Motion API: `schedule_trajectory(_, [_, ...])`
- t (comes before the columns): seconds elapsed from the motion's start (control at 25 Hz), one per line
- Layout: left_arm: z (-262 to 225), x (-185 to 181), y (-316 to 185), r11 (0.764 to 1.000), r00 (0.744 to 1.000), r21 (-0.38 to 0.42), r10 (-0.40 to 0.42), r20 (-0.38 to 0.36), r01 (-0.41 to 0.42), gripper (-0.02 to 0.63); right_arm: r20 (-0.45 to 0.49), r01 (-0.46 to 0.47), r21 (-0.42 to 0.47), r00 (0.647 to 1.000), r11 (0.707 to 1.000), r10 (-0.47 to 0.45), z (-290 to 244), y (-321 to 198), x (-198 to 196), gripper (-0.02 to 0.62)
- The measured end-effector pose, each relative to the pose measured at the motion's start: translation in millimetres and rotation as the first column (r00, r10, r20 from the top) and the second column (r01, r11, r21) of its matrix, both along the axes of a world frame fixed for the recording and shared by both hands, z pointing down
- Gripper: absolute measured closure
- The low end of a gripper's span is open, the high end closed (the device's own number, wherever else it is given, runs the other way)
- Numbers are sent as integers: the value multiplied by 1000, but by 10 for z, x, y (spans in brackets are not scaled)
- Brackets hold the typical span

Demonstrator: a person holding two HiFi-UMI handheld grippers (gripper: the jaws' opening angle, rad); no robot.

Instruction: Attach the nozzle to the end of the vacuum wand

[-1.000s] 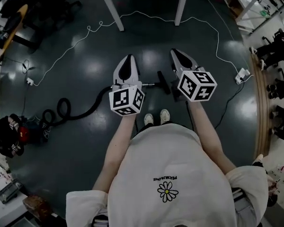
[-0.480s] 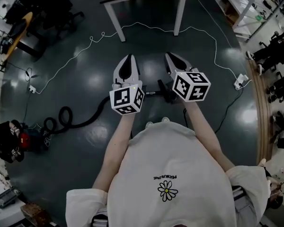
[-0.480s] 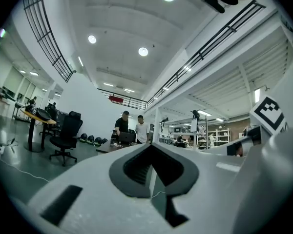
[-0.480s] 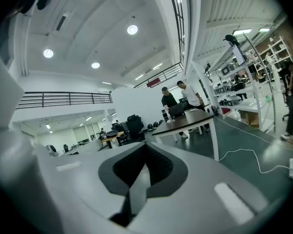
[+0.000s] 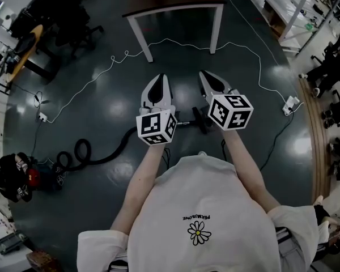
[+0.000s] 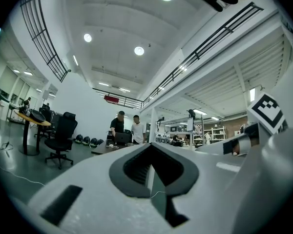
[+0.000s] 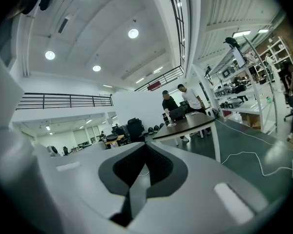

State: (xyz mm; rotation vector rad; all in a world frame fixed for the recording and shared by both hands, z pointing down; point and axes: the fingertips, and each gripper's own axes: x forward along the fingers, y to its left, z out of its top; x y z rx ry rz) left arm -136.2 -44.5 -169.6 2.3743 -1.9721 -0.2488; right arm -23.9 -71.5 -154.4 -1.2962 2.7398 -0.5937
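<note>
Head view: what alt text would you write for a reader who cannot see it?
Seen from above, a person in a white shirt holds out a left gripper and a right gripper, both shut and empty. On the dark floor beneath lie a black vacuum hose, its wand and a dark nozzle; a table stands beyond.
</note>
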Motion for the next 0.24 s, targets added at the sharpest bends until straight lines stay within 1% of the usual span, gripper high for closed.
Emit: schedule_trajectory(0.24, [9,3,-120,1000,999,-3,-20,30,20,603,-41,30,32,999,999,-29,-62,-109,13,588])
